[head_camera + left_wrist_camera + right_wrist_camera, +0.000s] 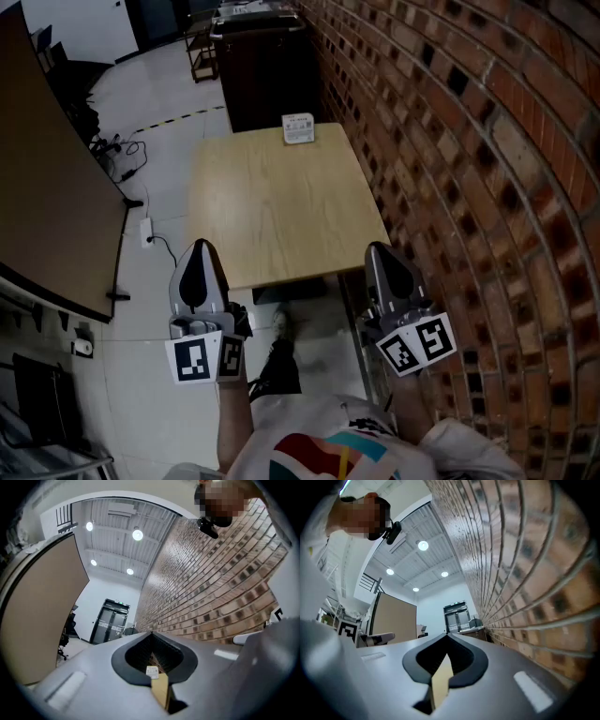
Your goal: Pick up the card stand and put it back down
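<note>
I see the card stand sitting at the far edge of the counter, close to the brick wall, well apart from my 2 grippers. The left gripper hangs over the near edge, fingers clenched on nothing. The right gripper is the same, fingers pressed together and empty. Both point toward the stand.
</note>
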Available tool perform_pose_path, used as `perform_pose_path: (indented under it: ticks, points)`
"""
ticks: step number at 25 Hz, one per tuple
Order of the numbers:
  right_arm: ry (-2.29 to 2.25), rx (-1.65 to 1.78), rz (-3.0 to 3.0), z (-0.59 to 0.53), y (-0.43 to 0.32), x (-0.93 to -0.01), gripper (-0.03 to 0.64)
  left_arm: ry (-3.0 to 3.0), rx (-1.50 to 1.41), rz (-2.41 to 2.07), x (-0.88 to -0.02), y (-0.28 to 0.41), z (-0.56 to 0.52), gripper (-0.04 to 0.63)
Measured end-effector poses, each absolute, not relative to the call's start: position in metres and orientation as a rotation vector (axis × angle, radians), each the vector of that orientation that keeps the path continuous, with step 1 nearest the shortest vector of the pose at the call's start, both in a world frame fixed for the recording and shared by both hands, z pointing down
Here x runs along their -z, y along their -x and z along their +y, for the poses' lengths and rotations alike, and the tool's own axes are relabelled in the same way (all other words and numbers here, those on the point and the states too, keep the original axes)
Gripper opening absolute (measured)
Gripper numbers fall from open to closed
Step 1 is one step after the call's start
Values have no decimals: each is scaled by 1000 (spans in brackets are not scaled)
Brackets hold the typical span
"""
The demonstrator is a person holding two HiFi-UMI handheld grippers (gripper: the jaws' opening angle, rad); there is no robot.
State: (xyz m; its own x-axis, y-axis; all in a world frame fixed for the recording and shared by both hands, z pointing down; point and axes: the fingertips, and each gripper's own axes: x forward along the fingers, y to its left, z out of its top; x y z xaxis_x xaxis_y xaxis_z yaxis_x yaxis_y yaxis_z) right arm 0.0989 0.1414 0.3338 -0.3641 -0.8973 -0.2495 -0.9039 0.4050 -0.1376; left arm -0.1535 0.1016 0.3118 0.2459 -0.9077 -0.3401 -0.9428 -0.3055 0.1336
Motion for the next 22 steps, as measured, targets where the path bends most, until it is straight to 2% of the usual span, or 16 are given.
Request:
perform_pose_path:
  ticks: [7, 16, 22]
  points:
    - [1678, 21, 2373, -39, -63, -321, 0, 2463, -470, 1676, -269, 161, -79, 3]
    - [1777, 124, 2410, -146, -79, -358, 0, 2404, -430, 1844, -287, 186, -166, 3]
    - [1775, 138, 2442, -186, -84, -371, 0, 2422, -417, 1839, -294, 172, -192, 3]
